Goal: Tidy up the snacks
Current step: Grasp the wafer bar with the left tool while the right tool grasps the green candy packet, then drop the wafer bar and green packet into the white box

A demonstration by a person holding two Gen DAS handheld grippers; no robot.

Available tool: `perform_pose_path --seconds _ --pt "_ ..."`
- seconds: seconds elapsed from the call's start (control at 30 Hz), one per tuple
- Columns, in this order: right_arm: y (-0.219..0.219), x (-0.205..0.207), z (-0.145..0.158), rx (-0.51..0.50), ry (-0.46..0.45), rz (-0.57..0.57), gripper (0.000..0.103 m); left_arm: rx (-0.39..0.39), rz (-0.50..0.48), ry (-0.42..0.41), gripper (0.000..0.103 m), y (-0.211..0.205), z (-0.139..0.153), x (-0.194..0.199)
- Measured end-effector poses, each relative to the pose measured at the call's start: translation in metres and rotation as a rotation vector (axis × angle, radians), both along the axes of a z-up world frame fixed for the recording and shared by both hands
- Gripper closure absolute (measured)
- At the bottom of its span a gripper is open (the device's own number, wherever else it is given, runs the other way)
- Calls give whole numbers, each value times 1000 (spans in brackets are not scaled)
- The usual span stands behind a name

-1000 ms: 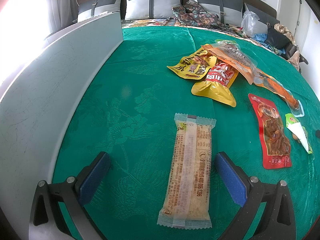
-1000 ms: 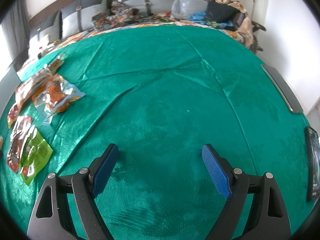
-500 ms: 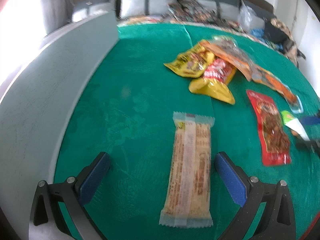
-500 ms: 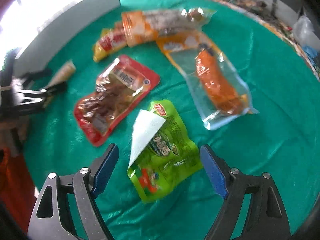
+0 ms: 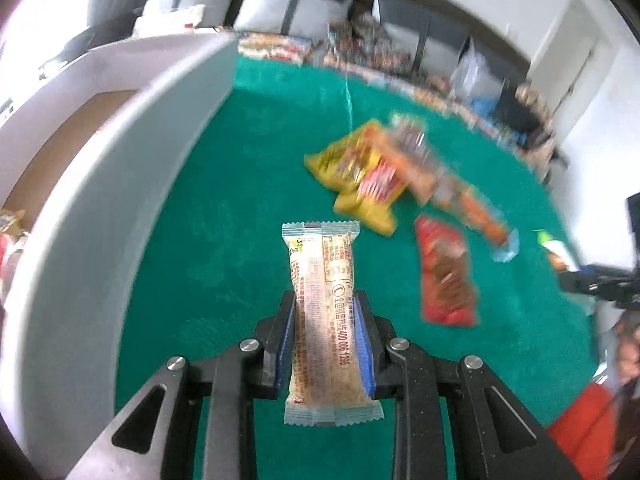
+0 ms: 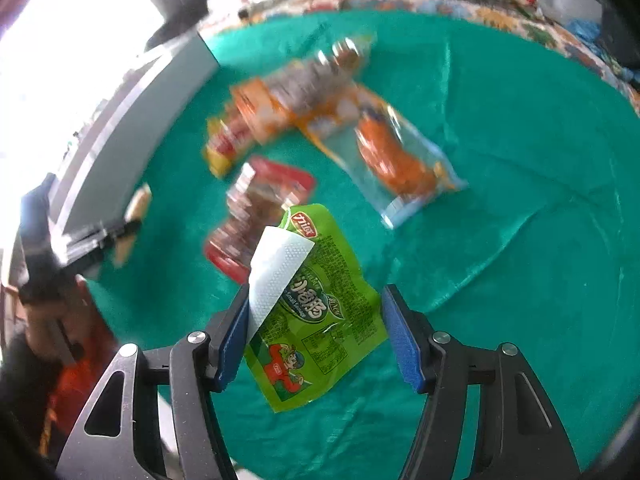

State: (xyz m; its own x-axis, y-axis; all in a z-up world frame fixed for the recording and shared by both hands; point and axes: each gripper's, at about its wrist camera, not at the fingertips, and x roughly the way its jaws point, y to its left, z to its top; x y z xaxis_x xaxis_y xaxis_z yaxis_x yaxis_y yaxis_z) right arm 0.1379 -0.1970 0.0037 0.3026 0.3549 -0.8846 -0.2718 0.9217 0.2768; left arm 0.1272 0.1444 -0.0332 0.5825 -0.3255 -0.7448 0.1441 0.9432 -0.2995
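change: a second ago the left gripper [image 5: 325,344] stood spread around the long beige snack bar [image 5: 324,312] on the cloth; now its blue pads are pressed onto the bar and the bar is lifted. the right gripper [image 6: 316,336] faced bare cloth then and now frames the green sausage pouch [image 6: 316,320].
left wrist view, gripper: pinching the bar across its narrow width, about two thirds down its length.
left wrist view, bar: long axis runs straight away from the camera, far crimped end towards the yellow packs [image 5: 356,172], near end sticking out behind the pads.
left wrist view, surroundings: green tablecloth [image 5: 240,200], grey box wall [image 5: 120,184] at left, red pouch [image 5: 446,276] at right.
right wrist view, gripper: jaws closing, pouch between them; the left pad is at the pouch's folded white corner, the right pad looks just clear.
right wrist view, pouch: lies on the cloth, long axis tilted, top leaning up-left.
right wrist view, beyond: clear pack with orange sausage [image 6: 392,160], blurred.
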Motion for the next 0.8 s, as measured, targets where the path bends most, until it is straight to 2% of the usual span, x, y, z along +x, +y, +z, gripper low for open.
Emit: perform_pose_path --seconds 0.1,0.2,0.27,0.37,0.4,0.43,0.47,0.5,0.53,0.67,0.73,0.8 --pt "48 5 37 82 -63 41 38 -71 59 -56 77 38 41 -7" --pt "101 16 79 193 -118 116 37 -76 148 -104 77 91 74 -11" --pt "161 21 107 283 -148 191 37 -15 239 -126 76 133 90 -13" --pt "244 30 123 351 -156 273 36 113 380 -111 74 184 88 -11" --pt "260 30 124 355 -162 281 33 153 428 -97 61 199 83 -12" --pt "291 36 125 359 -168 281 33 177 466 -77 36 212 77 -13" --pt "303 36 125 356 -161 279 32 197 512 -42 26 225 69 -14" --pt "322 40 123 341 -145 274 33 199 538 -23 22 234 63 -16" --pt "340 47 120 318 -126 267 33 196 552 -13 22 238 58 -20" --pt "349 55 117 329 -105 242 33 188 554 -21 20 232 47 -36" --pt "331 50 116 344 -131 240 32 172 533 -38 20 220 48 -40" --pt "304 43 109 278 -184 221 31 136 491 -71 20 205 55 -42"
